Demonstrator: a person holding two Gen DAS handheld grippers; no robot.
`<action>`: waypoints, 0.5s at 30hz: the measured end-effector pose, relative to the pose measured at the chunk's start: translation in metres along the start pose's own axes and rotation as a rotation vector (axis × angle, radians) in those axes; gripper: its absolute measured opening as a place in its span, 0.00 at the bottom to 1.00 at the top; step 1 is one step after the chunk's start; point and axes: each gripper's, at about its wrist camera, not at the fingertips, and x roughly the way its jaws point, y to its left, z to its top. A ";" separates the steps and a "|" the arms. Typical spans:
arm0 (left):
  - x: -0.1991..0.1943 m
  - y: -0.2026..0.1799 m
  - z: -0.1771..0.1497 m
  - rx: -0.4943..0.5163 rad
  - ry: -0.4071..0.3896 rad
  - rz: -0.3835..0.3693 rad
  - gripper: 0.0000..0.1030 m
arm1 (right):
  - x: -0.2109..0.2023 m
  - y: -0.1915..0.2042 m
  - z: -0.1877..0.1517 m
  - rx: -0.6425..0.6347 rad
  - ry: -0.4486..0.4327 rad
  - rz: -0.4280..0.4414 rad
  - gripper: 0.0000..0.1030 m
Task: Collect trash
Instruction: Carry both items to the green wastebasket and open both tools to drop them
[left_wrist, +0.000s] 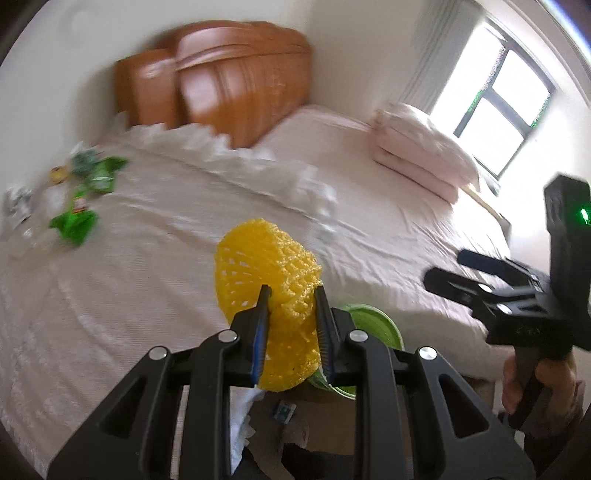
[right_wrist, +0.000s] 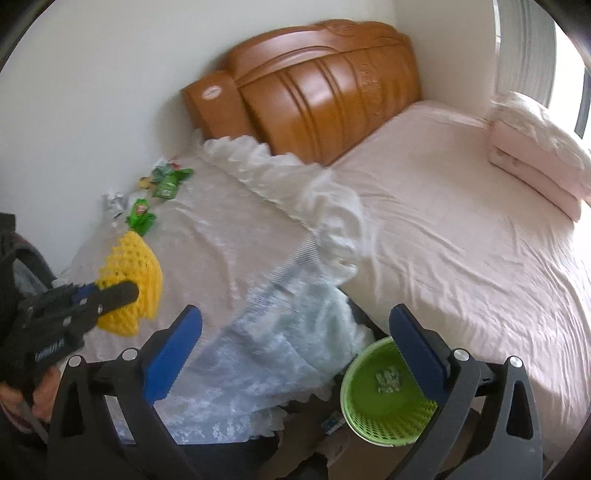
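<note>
The left gripper (left_wrist: 291, 295) clamps a yellow foam mesh fruit sleeve (left_wrist: 269, 273) at frame centre, above the bed's near edge. The right gripper (right_wrist: 295, 328), jaws wide and empty, hangs over the round green plastic basket (right_wrist: 384, 428) at lower right beside the bed (right_wrist: 461, 229). Green wrappers (right_wrist: 142, 216) lie upper left by the wall.

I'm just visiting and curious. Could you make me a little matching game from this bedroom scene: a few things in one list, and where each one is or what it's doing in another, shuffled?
Things:
1. yellow foam net
2. green basket
3. folded pink quilt
4. green wrappers

Places or states:
A. on the floor beside the bed
B. lying on the bed near the wall
C. clamped in the left gripper
D. stacked on the bed by the window

Pairs: 1-C, 2-A, 3-D, 4-B
</note>
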 end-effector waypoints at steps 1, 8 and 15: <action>0.001 -0.009 -0.001 0.019 0.003 -0.010 0.22 | -0.002 -0.004 -0.002 0.007 0.000 -0.009 0.98; 0.047 -0.089 -0.004 0.157 0.095 -0.116 0.22 | -0.032 -0.057 -0.025 0.044 -0.027 -0.161 0.98; 0.116 -0.151 -0.012 0.214 0.248 -0.192 0.25 | -0.054 -0.130 -0.059 0.176 -0.020 -0.227 0.98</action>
